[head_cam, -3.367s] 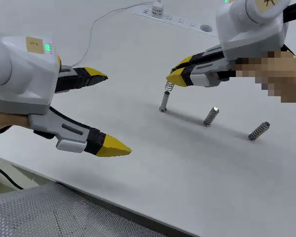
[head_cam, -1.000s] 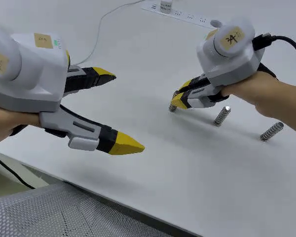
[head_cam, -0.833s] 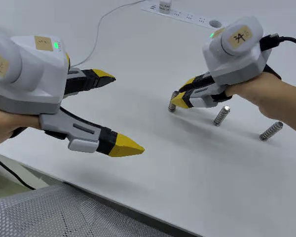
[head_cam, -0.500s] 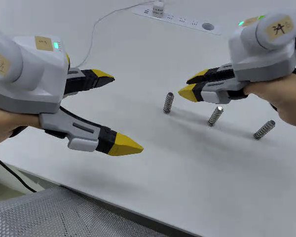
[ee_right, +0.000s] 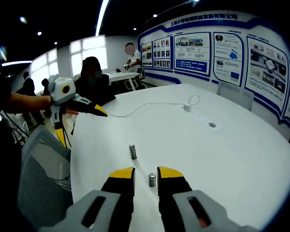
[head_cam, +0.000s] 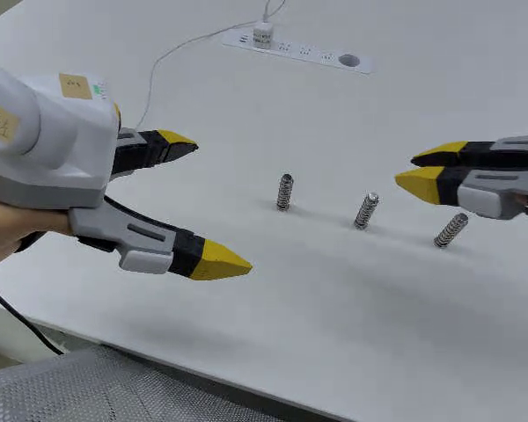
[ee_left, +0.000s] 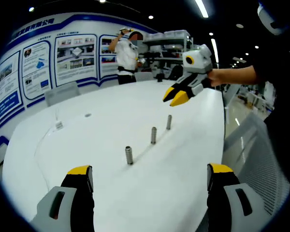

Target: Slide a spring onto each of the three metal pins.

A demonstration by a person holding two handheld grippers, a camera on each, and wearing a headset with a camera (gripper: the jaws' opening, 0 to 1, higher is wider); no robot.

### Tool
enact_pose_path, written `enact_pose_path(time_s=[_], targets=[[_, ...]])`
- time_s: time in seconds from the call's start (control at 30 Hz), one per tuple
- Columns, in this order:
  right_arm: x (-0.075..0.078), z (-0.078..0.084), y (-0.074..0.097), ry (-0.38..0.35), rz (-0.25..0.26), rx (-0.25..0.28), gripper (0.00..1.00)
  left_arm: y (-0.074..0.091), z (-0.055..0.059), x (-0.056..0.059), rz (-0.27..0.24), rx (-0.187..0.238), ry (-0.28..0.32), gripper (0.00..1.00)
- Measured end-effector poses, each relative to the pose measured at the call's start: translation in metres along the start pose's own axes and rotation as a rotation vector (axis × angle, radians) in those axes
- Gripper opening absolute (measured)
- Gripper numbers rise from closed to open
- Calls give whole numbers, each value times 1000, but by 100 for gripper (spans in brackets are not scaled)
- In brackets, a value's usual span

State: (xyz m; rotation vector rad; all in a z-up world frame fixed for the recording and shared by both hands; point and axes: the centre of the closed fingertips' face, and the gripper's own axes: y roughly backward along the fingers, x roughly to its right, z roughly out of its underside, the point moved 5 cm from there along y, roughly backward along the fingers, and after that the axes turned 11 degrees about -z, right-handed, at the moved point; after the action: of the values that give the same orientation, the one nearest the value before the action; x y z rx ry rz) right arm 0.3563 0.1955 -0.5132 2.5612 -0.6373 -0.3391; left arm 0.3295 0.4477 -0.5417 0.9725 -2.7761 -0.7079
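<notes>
Counting from the person's left, pin 1 point(head_cam: 284, 192), pin 2 point(head_cam: 365, 211) & pin 3 point(head_cam: 451, 230) stand in a row on the white bench point(head_cam: 317, 334). They are well apart from each other, prob. so jaws can reach 1 w/o knocking its neighbour. Each looks wrapped in coil, i.e. the springs point(ee_left: 129, 155) are on. Pin 2 shows a bare metal cap at its top. The left gripper view has all 3 upright w/ coil most of the way up. Whether each spring is seated fully down is too small to tell.

The right gripper point(head_cam: 427, 169) hangs above the bench near pin 3's end of the row, touching nothing. Its jaws are nearly together w/ a narrow gap, pinching nothing. In the right gripper view a pin shows through that gap, on the bench beyond. It's prob. held off to that side so the row is open to check.

The left gripper point(head_cam: 198, 200) sits on the opposite side, well apart from pin 1, w/ jaws spread wide & empty, pointing toward the row. It reads as standby, clear of the work.

Judgement: w/ 3 of 3 sprung, the task is at or v. near its end. The pins look free-standing, so a stray brush from either gripper could tip 1.

A power strip point(head_cam: 290, 48) w/ its cable lies at the bench's far side, well clear of the row.
</notes>
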Motion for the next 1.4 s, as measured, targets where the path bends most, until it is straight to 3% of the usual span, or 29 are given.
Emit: enact_pose_path(time_s=[0.3, 0.63, 0.83, 1.17, 1.4], targets=[[9, 15, 51, 34, 50, 46, 23, 1, -5, -5, -15, -11, -17, 100], [3, 37, 67, 59, 39, -8, 34, 0, -18, -4, -23, 5, -27, 100], [-4, 51, 73, 67, 31, -48, 41, 0, -19, -5, -14, 6, -22, 100], [-4, 53, 83, 34, 58, -13, 48, 2, -31, -19, -26, 24, -14, 100], [-3, 61, 86, 26, 91, -20, 54, 1, -33, -19, -22, 27, -28, 100]])
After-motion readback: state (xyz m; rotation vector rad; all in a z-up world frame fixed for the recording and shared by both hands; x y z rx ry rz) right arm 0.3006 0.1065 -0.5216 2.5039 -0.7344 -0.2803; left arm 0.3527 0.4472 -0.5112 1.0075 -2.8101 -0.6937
